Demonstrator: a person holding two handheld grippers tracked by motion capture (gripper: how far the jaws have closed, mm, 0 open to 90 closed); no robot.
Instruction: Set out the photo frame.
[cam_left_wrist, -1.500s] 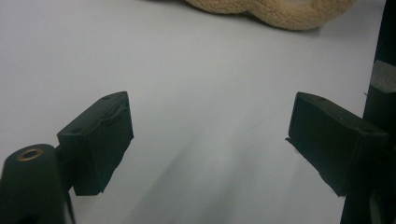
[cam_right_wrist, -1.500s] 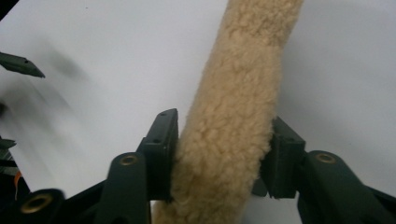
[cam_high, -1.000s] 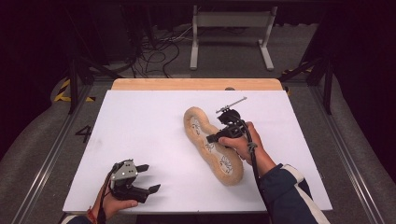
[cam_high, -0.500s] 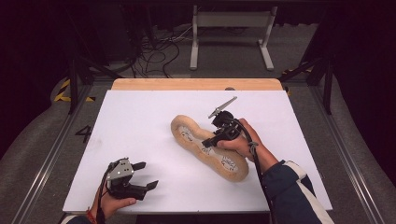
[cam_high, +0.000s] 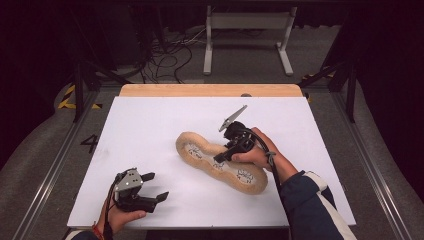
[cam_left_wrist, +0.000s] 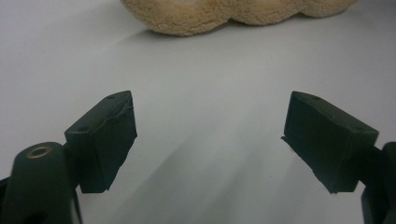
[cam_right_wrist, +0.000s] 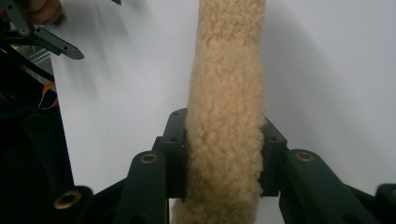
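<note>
A tan fleece insole (cam_high: 220, 162) with white patches lies slantwise near the middle of the white table top (cam_high: 150, 125). My right gripper (cam_high: 223, 156) is shut on its far long edge at the waist. In the right gripper view the fleecy insole (cam_right_wrist: 227, 107) stands pinched between the two black jaws. My left gripper (cam_high: 155, 186) rests open near the front left corner, apart from the insole. In the left gripper view its fingers (cam_left_wrist: 105, 137) stand wide apart over bare white surface, with the insole's edge (cam_left_wrist: 224, 16) farther ahead.
A wooden strip (cam_high: 210, 90) runs along the table's far edge. Metal rails (cam_high: 50, 170) flank both sides. Cables and a white stand (cam_high: 245, 30) lie on the floor beyond. A "4" mark (cam_high: 91, 143) sits left of the white top.
My right gripper has dragged and turned the insole toward the left and the front, so it now lies more slantwise. The left gripper has barely shifted.
</note>
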